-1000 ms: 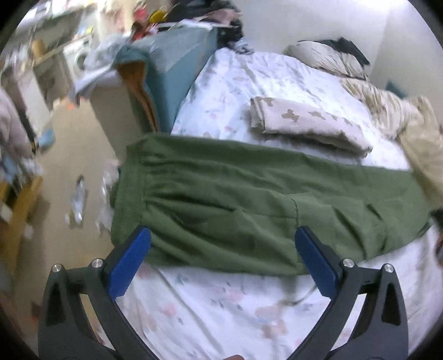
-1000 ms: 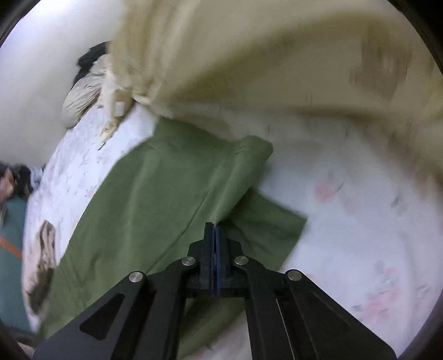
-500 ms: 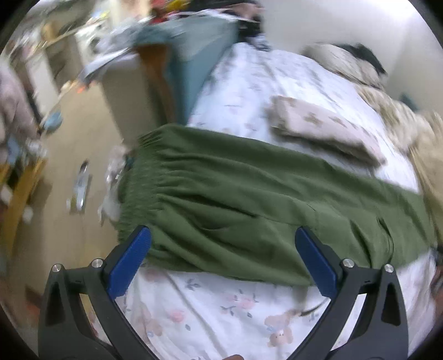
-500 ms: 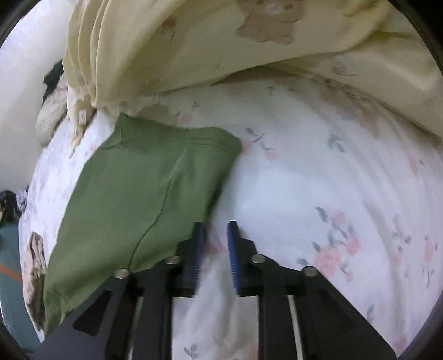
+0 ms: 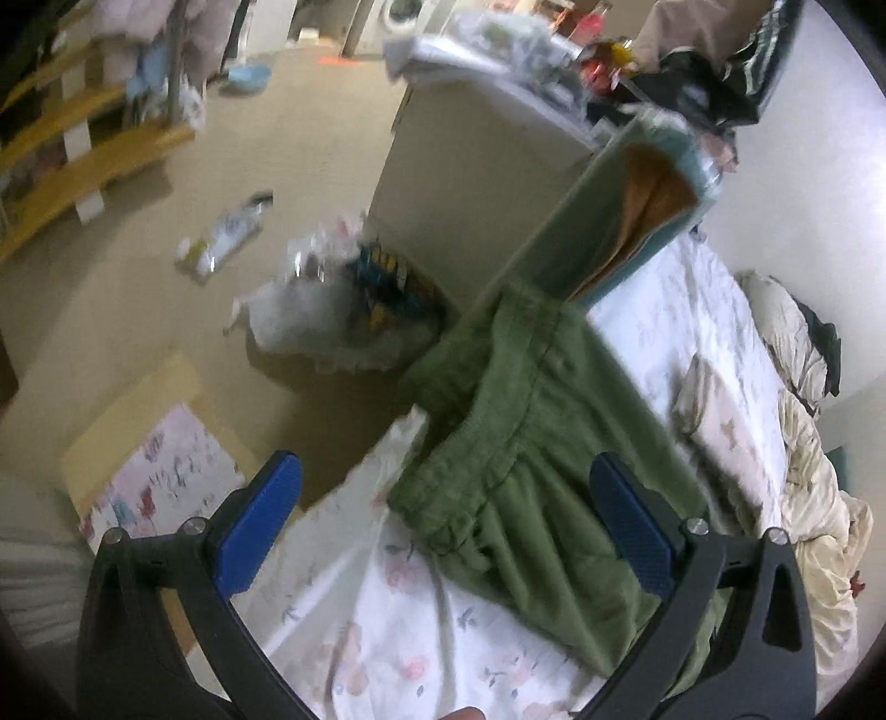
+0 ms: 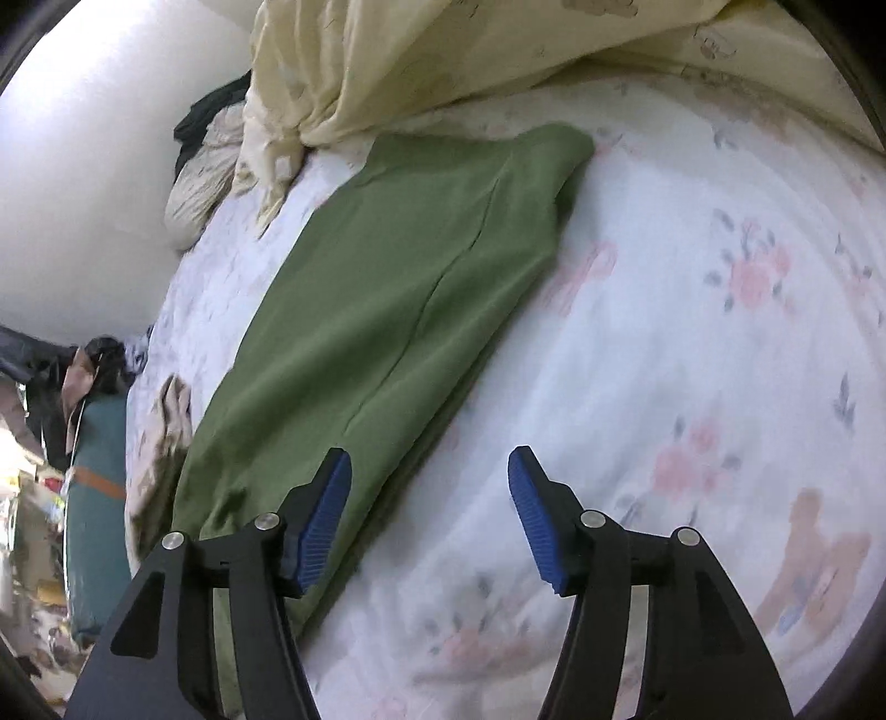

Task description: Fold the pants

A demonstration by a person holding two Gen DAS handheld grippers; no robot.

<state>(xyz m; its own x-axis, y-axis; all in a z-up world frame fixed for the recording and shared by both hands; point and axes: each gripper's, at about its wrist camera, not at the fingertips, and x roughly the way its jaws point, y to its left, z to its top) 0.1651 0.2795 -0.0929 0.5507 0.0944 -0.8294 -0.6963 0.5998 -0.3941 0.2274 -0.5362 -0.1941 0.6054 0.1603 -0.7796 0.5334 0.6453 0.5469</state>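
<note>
Green pants (image 5: pixel 531 443) lie folded lengthwise on the flowered bed sheet (image 5: pixel 387 637). Their gathered waistband hangs over the bed's corner in the left wrist view. My left gripper (image 5: pixel 443 498) hovers wide open over that waistband, touching nothing. In the right wrist view the pants' legs (image 6: pixel 387 277) stretch away to the hem near a cream quilt. My right gripper (image 6: pixel 429 498) stands over the near edge of the legs, its jaws opening. Between its blue fingertips (image 6: pixel 326 515) lie only the sheet (image 6: pixel 692 332) and the cloth's edge, not pinched.
A cream quilt (image 6: pixel 498 50) is bunched past the hem. A folded patterned cloth (image 5: pixel 720 410) lies on the bed beyond the pants. A teal headboard (image 5: pixel 631 221), a cabinet (image 5: pixel 476 166) and a bin with a bag (image 5: pixel 343 310) stand at the bed's corner. Litter lies on the floor.
My right gripper let go of the pants' leg, opened and drew back along the legs. My left gripper rolled and swung toward the waistband at the bed's corner, staying open.
</note>
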